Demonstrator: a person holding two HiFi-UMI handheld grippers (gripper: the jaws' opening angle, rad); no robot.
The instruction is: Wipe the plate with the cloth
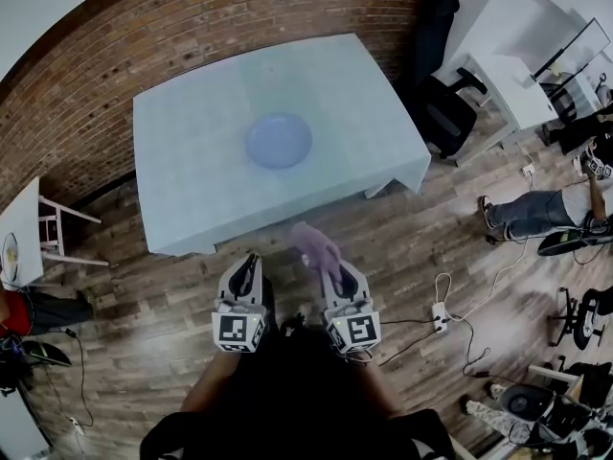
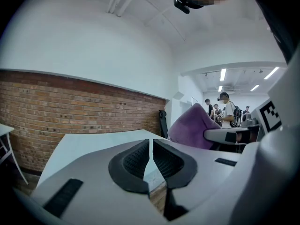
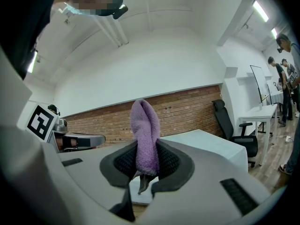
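Observation:
A pale blue plate (image 1: 279,141) lies near the middle of the light blue table (image 1: 192,113). Both grippers hang over the wooden floor, short of the table's near edge. My right gripper (image 1: 337,268) is shut on a folded purple cloth (image 1: 317,248), which sticks up between the pads (image 3: 145,139). The cloth also shows at the right of the left gripper view (image 2: 192,128). My left gripper (image 1: 249,268) is shut with nothing between its pads (image 2: 151,158). The plate is out of sight in both gripper views.
A brick wall (image 1: 192,27) runs behind the table. A white chair (image 1: 57,233) stands at the left, a black office chair (image 1: 445,108) and white desks (image 1: 517,56) at the right. Cables and a power strip (image 1: 439,312) lie on the floor; a seated person's legs (image 1: 522,214) are at the right.

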